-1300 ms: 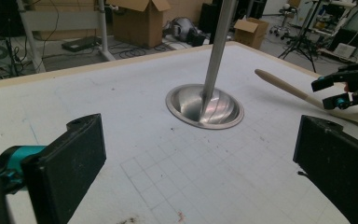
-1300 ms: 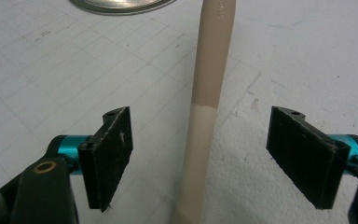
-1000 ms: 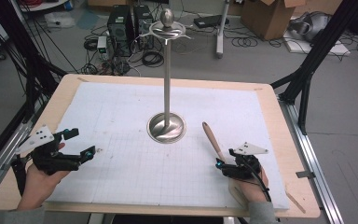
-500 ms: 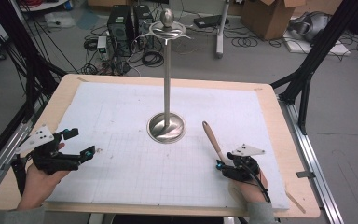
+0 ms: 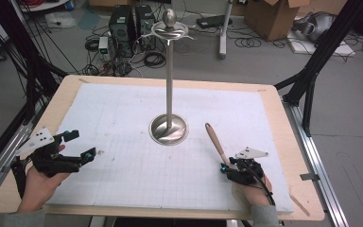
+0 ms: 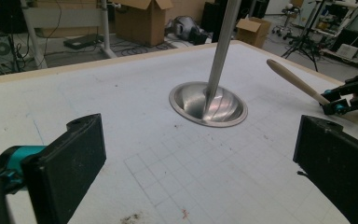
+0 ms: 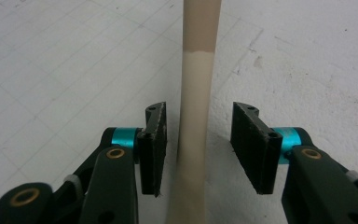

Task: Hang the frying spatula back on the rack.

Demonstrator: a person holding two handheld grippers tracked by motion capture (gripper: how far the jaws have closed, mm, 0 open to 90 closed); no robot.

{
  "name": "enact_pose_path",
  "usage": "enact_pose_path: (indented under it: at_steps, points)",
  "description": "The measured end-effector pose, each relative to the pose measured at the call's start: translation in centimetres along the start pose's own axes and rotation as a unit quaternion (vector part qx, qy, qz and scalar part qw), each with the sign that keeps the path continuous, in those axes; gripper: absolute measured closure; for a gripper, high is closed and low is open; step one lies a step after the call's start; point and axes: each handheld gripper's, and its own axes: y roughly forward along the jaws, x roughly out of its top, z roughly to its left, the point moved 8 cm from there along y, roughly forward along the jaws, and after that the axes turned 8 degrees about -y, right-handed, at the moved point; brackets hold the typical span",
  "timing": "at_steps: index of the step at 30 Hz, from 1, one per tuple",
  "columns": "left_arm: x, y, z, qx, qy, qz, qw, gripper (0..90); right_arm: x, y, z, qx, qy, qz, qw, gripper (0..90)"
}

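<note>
The wooden spoon (image 5: pixel 216 144) lies flat on the white gridded mat (image 5: pixel 123 123), on the right half of the table (image 5: pixel 71 82) and just to the right of the round base of the metal stand (image 5: pixel 169 128). It is a slim, pale thing: a long beige handle that darkens to a browner tone toward the far, rounded end, which points away from the person and a little to the left. In the right gripper view the handle (image 7: pixel 195 93) runs straight up the middle between the two black pads, with a clear colour line where the lighter stretch meets the darker one. The right gripper (image 5: pixel 228 168) sits low at the near end of the handle; its jaws have just been closing and now stand half spread on either side of the wood, a narrow gap left on each side, so the pads (image 7: pixel 153 144) do not yet press on it. Compared with the picture a second ago, that gap is plainly narrower, while the spoon, the stand and both hands sit in the same places. The left gripper (image 5: pixel 82 144) rests near the left edge of the mat, well apart from the spoon, its jaws spread wide with nothing between them
</note>
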Motion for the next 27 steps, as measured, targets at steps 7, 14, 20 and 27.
enact_pose_path:
  at_steps: [7,14,20,27]
  points:
    - [0.03,0.01,-0.05,0.000,-0.001,-0.001,1.0000,2.8,0.05,-0.09,0.26,0.002,-0.012,-0.002,0.9999,74.5]
    - [0.02,0.09,-0.07,-0.001,-0.001,0.000,1.0000,2.8,0.15,-0.06,0.40,0.012,-0.004,-0.004,0.9999,77.1]
    - [0.09,0.01,-0.08,-0.002,-0.002,-0.001,1.0000,2.8,0.33,-0.01,0.66,0.019,-0.004,-0.006,0.9998,77.9]
    - [0.12,0.00,-0.09,-0.002,-0.002,-0.002,1.0000,2.8,0.62,-0.17,0.79,0.029,-0.004,-0.016,0.9994,78.0]
